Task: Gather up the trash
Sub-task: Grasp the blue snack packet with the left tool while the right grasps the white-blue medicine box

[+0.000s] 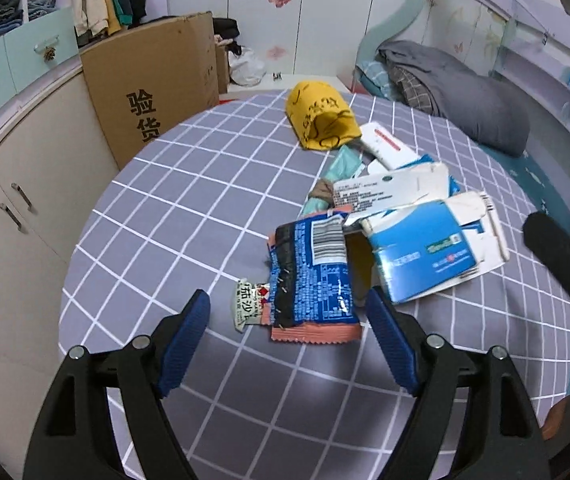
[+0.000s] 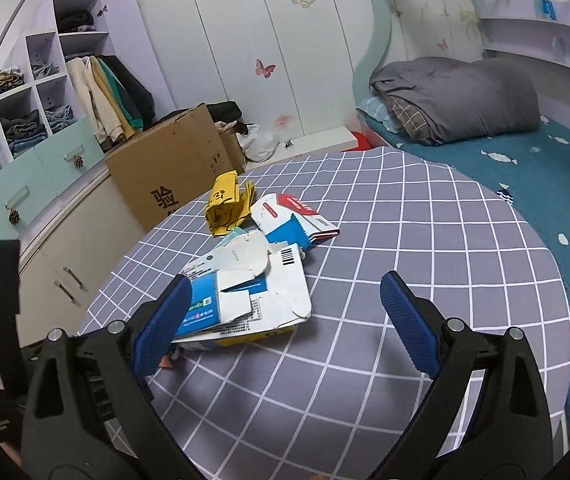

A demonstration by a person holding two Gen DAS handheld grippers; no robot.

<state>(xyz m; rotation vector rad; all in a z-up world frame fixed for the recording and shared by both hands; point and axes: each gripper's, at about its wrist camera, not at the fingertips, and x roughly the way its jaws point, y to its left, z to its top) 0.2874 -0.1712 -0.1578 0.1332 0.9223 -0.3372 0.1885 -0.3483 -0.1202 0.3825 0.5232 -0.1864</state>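
A heap of trash lies on the round table with a grey checked cloth (image 1: 189, 216). My left gripper (image 1: 288, 300) is open just above the cloth. A blue snack wrapper (image 1: 309, 276) and a small sauce sachet (image 1: 249, 304) lie between its fingertips, untouched. Right of them lies a flattened blue and white carton (image 1: 425, 256). Farther back are a white printed carton (image 1: 393, 190), a red and white box (image 1: 389, 146) and a yellow paper bag (image 1: 321, 118). My right gripper (image 2: 285, 280) is wide open over the near end of the flattened carton (image 2: 245, 300), its left finger beside the carton's edge.
A large cardboard box (image 2: 165, 172) stands behind the table at the left, against low cabinets (image 1: 17, 208). A bed with a grey duvet (image 2: 457, 96) runs along the right. The cloth (image 2: 425, 240) right of the heap is bare.
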